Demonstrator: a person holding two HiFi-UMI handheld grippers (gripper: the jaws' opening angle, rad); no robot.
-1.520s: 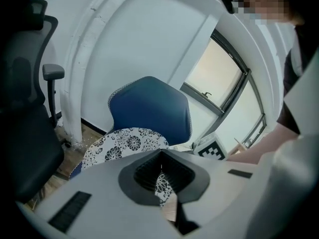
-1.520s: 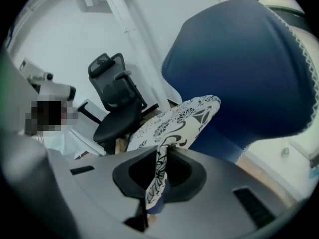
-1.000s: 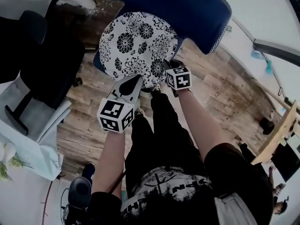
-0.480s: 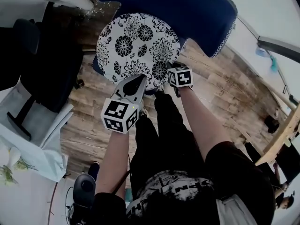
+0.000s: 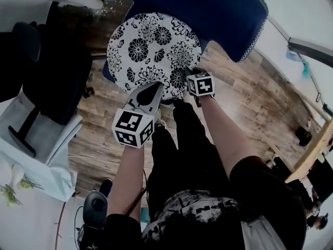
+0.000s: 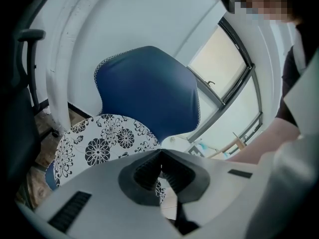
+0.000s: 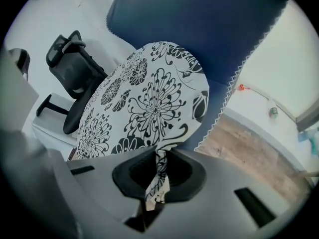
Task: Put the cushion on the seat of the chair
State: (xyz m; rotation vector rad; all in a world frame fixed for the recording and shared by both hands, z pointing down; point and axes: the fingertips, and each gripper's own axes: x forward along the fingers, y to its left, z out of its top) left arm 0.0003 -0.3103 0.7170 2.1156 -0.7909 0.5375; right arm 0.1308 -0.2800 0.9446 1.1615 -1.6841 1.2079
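Cushion [image 5: 153, 51] lay over chair [image 5: 208, 9] seat, edge clenched in left gripper [image 6: 160, 154] and right gripper [image 7: 158, 164] jaws; release seemed due next.

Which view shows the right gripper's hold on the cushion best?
The right gripper view: the edge of the cushion is pinched between the shut jaws of the right gripper. The head view shows the whole cushion; the marker cube hides the hold. The left gripper view misses that gripper.
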